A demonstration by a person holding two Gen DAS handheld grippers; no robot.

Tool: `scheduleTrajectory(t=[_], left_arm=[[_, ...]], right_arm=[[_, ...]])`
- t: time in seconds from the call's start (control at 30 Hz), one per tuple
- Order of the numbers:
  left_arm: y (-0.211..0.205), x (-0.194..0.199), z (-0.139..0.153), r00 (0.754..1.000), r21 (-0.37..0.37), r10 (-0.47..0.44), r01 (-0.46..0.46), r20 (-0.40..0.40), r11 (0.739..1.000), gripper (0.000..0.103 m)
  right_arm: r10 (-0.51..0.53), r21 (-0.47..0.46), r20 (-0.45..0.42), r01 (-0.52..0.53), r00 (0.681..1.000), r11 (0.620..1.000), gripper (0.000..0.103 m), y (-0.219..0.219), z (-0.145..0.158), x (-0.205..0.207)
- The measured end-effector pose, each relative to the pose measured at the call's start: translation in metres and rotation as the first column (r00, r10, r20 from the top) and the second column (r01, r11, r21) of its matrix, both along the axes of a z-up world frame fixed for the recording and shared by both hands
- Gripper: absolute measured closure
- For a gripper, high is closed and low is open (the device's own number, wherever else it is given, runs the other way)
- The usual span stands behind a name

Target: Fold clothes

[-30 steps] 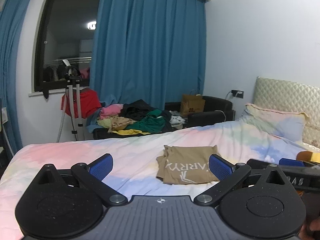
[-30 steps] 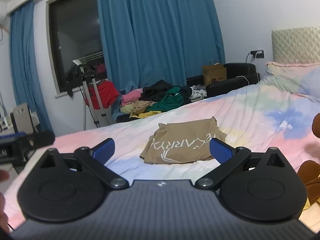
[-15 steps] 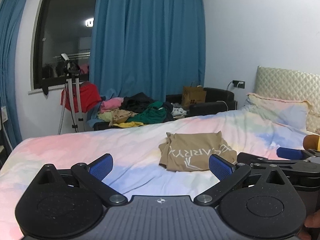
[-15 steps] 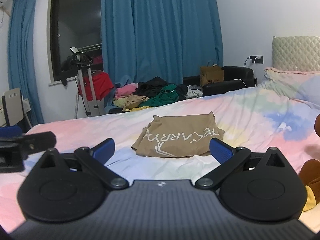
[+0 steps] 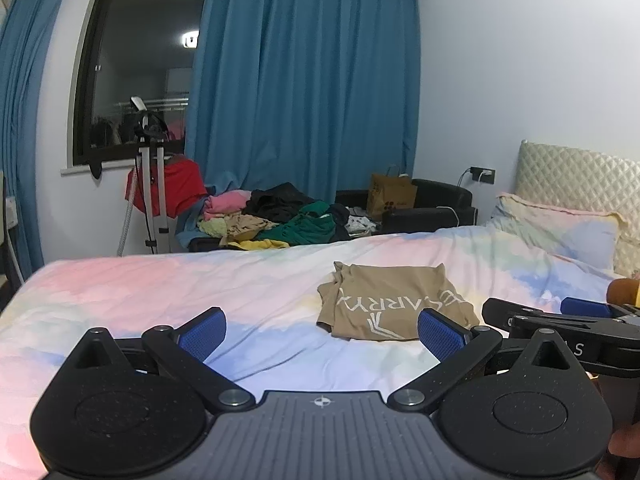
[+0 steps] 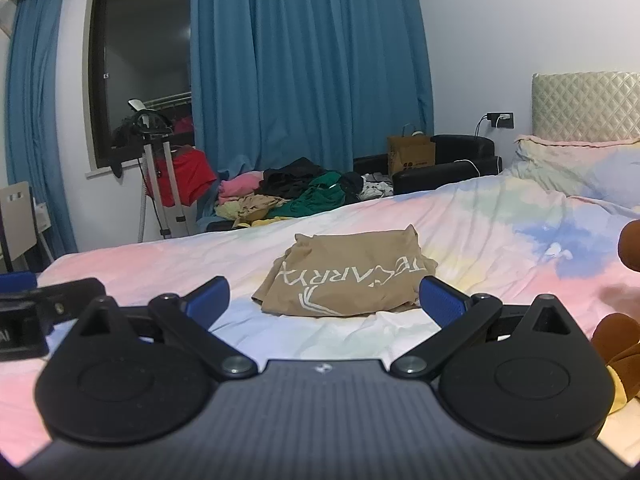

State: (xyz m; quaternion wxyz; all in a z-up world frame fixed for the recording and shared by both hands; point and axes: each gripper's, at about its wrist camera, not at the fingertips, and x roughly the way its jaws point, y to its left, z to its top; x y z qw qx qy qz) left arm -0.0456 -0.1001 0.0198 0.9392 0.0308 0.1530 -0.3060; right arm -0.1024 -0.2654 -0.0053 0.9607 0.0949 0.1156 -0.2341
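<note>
A tan T-shirt [image 5: 394, 302] with white lettering lies folded into a compact rectangle on the pastel bedspread [image 5: 160, 292]. The right wrist view has the same folded shirt [image 6: 348, 276] just beyond my fingertips. My left gripper [image 5: 322, 334] hovers open over the sheet, short of the shirt and to its left, holding nothing. My right gripper [image 6: 324, 300] is open too, in front of the shirt's near edge, with nothing between its blue pads. Each gripper shows at the edge of the other's view.
A heap of unfolded clothes [image 5: 280, 220] covers a black sofa [image 5: 432, 204] beyond the bed's far edge, with a brown paper bag [image 5: 390, 200]. A tripod [image 5: 150, 184] stands by the window. A pillow [image 5: 560, 228] and brown plush toy [image 6: 618, 340] lie at the right.
Both grippers have risen and pulled back slightly from the folded shirt, staying open. The shirt lies unmoved on the bed.
</note>
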Motion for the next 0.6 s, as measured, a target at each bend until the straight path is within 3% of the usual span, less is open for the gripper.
scheduleTrajectory(t=[0.6], left_arm=[[0.0007,0.0075,-0.0050,0.999,0.003,0.016,-0.016,-0.028,1.000,0.000]], right_arm=[[0.004,-0.007,-0.011,-0.004,1.000,1.000,0.000,0.0003,-0.0021,0.0001]])
